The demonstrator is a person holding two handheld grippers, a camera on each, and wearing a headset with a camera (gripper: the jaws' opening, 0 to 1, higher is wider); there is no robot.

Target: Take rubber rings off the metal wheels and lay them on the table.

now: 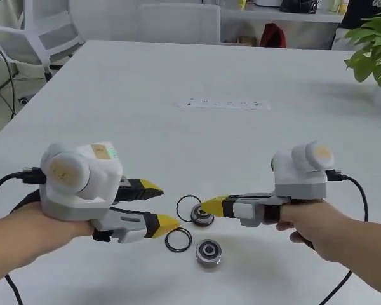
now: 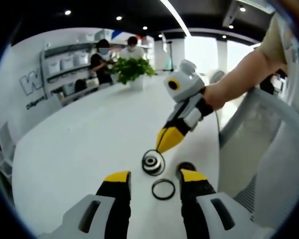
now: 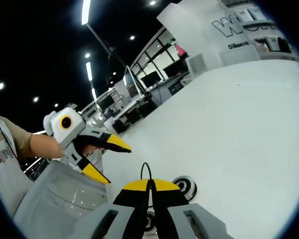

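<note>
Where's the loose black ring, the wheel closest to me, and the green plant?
loose black ring (image 1: 179, 251), head view, on the ring's near edge.
closest wheel (image 1: 207, 251), head view, on its middle hub.
green plant (image 1: 373, 54), head view, on its leaves.

I'm holding the left gripper (image 2: 154, 180) with jaws spread over a loose rubber ring (image 2: 163, 189) lying on the table (image 2: 79, 149). The right gripper (image 2: 163, 146) is touching its shut tips to a second ring (image 2: 164, 162) around a metal wheel (image 2: 152, 164).
</note>
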